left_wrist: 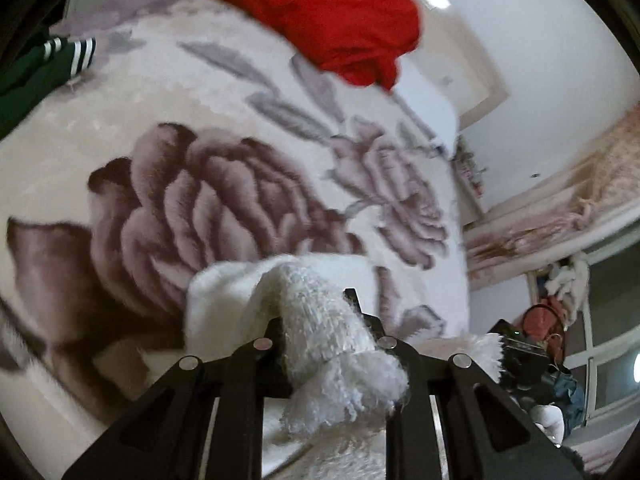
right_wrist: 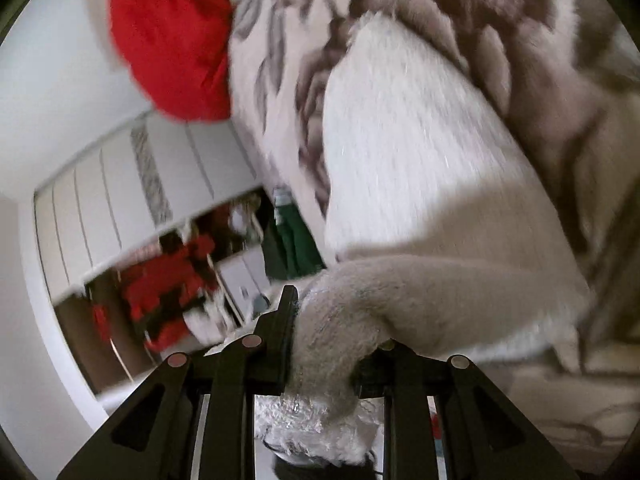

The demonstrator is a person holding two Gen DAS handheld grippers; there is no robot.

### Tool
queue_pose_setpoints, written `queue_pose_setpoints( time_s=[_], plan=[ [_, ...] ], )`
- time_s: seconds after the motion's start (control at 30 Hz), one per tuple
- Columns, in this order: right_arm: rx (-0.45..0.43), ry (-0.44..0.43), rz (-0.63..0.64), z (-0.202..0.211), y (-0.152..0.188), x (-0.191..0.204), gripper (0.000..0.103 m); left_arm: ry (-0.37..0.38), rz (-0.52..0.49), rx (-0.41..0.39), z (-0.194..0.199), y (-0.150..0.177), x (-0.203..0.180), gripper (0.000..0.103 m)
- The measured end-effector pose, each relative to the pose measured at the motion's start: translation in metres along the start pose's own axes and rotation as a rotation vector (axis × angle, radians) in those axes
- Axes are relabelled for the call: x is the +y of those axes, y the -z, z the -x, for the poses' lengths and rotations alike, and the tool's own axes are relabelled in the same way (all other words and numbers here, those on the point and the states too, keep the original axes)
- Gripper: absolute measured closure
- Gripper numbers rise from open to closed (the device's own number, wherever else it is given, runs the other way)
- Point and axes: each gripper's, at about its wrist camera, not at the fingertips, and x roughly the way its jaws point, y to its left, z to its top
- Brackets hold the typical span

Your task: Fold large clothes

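left gripper [left_wrist: 316, 320] clamped on a bunched fold of the fuzzy white garment [left_wrist: 320, 320]; right gripper [right_wrist: 332, 320] likewise closed on its cloth. garment drapes over the rose-print blanket [left_wrist: 240, 160]. red garment [left_wrist: 332, 16] at 12 o'clock, green striped garment [left_wrist: 40, 68] at 10 o'clock.

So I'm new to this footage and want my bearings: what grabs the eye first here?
The fluffy white sweater first: both the left gripper and the right gripper are shut on bunches of it. Under it spreads a plush blanket printed with big mauve roses, and a bright red garment lies bunched at its far edge.
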Motion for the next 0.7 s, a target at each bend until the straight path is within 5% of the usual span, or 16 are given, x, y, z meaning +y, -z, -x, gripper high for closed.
queue_pose_setpoints(
  time_s=[0.2, 0.43, 0.5, 0.53, 0.7],
  plan=[
    [-0.008, 0.016, -0.09, -0.046, -0.055, -0.006, 0.081, -0.03, 0.067, 0.14, -0.022, -0.038, 0.021, 0.08],
    [0.012, 0.026, -0.128, -0.069, -0.075, -0.006, 0.081, 0.074, 0.239, 0.055, -0.011, -0.052, 0.052, 0.06],
    [0.017, 0.014, -0.149, -0.067, -0.074, -0.017, 0.081, 0.007, 0.23, -0.036, 0.006, -0.059, 0.053, 0.028],
    [0.013, 0.01, -0.162, -0.066, -0.074, -0.02, 0.081, -0.027, 0.221, -0.082, 0.016, -0.062, 0.053, 0.023],
    [-0.017, -0.056, -0.249, -0.068, -0.083, -0.034, 0.08, -0.38, 0.069, -0.321, 0.071, -0.062, 0.031, 0.022]
  ],
)
